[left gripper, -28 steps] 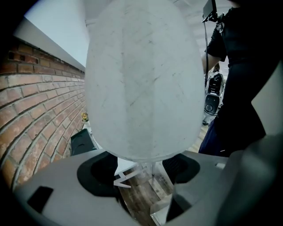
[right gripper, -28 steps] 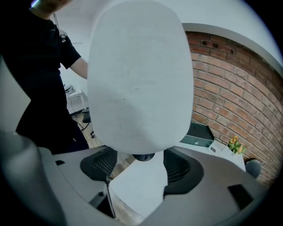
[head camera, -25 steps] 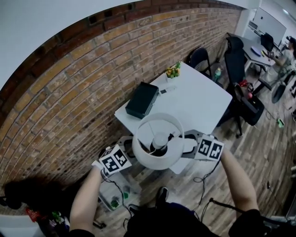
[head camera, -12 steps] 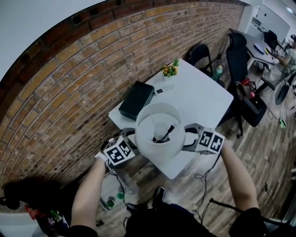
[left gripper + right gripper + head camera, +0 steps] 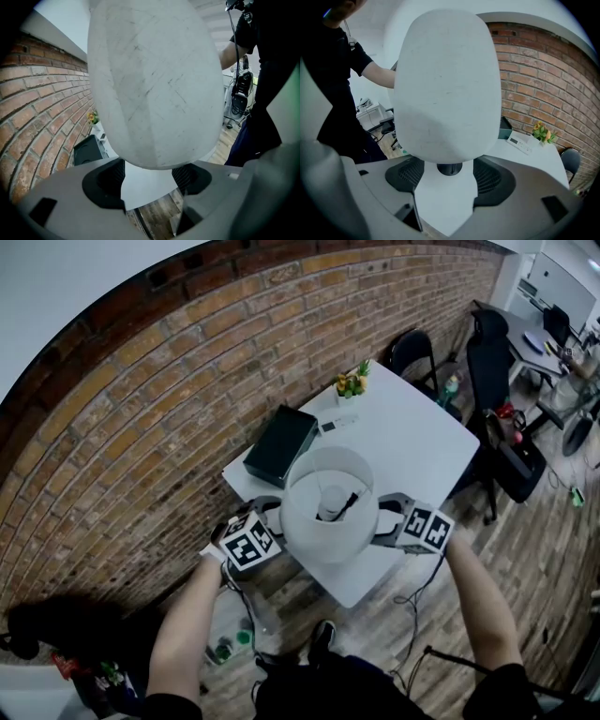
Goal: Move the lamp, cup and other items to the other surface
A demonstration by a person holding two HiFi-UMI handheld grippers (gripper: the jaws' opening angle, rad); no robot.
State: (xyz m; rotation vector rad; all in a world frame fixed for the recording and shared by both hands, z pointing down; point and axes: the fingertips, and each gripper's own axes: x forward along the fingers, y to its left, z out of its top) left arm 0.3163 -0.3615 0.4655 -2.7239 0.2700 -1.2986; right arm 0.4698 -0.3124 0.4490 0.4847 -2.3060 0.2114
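Brick wall [image 5: 141, 409] at the back, with a white table [image 5: 412, 446] set close to it on a wood floor [image 5: 525, 549]. On the far half of the table, a black box [image 5: 279, 444], a little plant [image 5: 351, 382] and a small white gadget [image 5: 337, 421]. Dark chairs [image 5: 412, 351] past the far end. Lamp [image 5: 328, 507] over the near part of the table, seen from the top, looking down into its white shade. Base hidden under the shade, so cannot tell if it stands on the table or hangs above it. Left gripper [image 5: 272, 517] right against the left side of the shade, right gripper [image 5: 382, 519] right against the other side. Left jaws spread wide and released, with the round bottom of the shade sitting just at the ribbed pads [image 5: 115, 174] and filling most of that view. Right jaws spread wide and released too, with a pad [image 5: 487, 177] on each side of the gap and the dark stem [image 5: 449, 168] of the lamp just past them, under the shade. Nothing gripped inside either pair of jaws, only the lamp between the two grippers.
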